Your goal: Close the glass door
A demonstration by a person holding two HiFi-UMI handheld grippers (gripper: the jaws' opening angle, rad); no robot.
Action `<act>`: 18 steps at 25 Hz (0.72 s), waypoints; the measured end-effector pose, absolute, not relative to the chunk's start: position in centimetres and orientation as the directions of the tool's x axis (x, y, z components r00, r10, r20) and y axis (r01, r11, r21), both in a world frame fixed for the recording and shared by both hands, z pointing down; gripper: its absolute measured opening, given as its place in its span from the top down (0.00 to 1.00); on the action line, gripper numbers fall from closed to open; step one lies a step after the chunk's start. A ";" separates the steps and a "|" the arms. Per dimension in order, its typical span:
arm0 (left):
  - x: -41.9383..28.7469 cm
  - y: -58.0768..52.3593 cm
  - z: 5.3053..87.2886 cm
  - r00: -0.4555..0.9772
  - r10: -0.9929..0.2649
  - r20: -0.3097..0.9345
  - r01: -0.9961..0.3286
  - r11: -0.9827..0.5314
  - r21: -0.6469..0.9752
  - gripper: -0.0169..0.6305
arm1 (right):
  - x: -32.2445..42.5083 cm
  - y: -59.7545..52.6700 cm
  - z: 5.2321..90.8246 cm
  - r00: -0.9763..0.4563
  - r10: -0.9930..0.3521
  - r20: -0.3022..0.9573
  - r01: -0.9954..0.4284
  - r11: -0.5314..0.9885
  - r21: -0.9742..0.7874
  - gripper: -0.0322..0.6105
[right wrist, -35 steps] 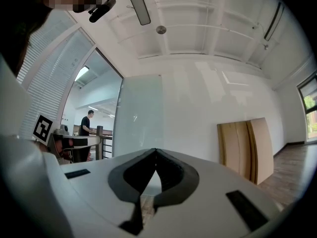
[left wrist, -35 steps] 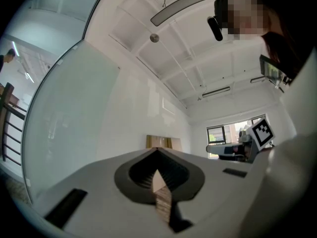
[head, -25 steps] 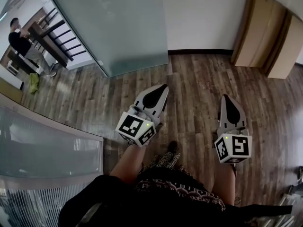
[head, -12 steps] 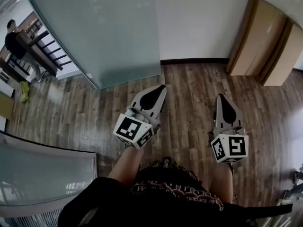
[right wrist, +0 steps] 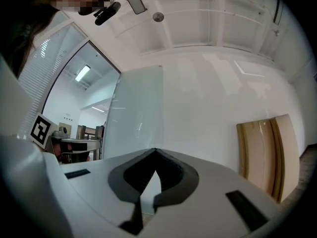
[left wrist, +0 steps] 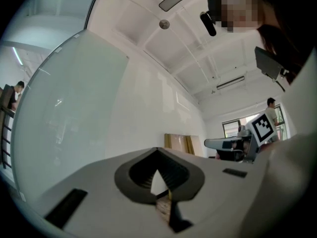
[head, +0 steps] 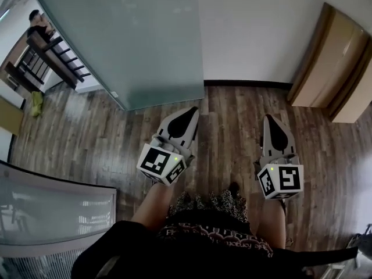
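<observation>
Head view: a person holds two grippers side by side over a dark wooden floor point(head: 232, 109), both pointing toward a white wall point(head: 250, 28).
Glass door: the frosted glass door point(head: 133, 39) stands upright ahead and to the left. Its bottom edge is at the floor, and it is well apart from both grippers.
Left gripper: the left gripper point(head: 193, 110) has its jaws brought together to a point. Nothing is between them, and its tip aims toward the door's lower right corner.
Right gripper: the right gripper point(head: 269, 120) also has its jaws closed together and empty. It faces the bare wall, near the left gripper but not touching it.
Left gripper view: the frosted pane fills the left side, the wall runs on to its right, and the meeting jaw tips show only wall beyond.
Right gripper view: the door rises ahead and left of the joined jaws, with tan wooden boards point(right wrist: 265, 152) leaning against the wall at right.
Background: a second person point(head: 38, 23) stands beside a dark railing point(head: 49, 60) beyond the door, far left.
Lower left: a frosted glass partition point(head: 52, 202) stands beside the person holding the grippers.
</observation>
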State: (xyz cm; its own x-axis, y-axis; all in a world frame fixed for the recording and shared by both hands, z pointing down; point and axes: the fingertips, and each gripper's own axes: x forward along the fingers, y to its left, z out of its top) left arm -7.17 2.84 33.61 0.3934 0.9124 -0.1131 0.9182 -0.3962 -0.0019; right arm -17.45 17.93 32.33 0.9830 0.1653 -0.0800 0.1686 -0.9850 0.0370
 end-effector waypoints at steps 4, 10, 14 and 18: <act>-4.9 6.3 33.2 0.455 0.883 -0.114 0.889 -0.457 0.007 0.97 | -14.0 22.3 32.3 0.993 0.100 -0.070 0.102 -0.994 0.033 0.95; -1.4 14.6 32.9 0.515 0.850 -0.108 0.856 -0.517 0.014 0.97 | -8.4 30.3 31.6 0.998 0.001 -0.061 0.004 -0.999 0.045 0.95; -1.0 18.2 33.0 0.507 0.856 -0.102 0.862 -0.505 0.044 0.97 | -6.6 33.4 31.7 0.998 -0.047 -0.045 -0.045 -0.998 0.038 0.95; 0.8 19.2 34.0 0.561 0.825 -0.069 0.828 -0.560 0.038 0.97 | -4.1 35.2 32.6 0.996 -0.087 -0.037 -0.086 -0.996 0.023 0.95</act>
State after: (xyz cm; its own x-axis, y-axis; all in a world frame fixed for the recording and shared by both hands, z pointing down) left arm 0.82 19.24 33.98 0.5611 0.8249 -0.0690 0.8277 -0.5598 0.0382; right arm -4.15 35.20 32.62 0.9955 -0.0868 -0.0370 -0.0860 -0.9960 0.0228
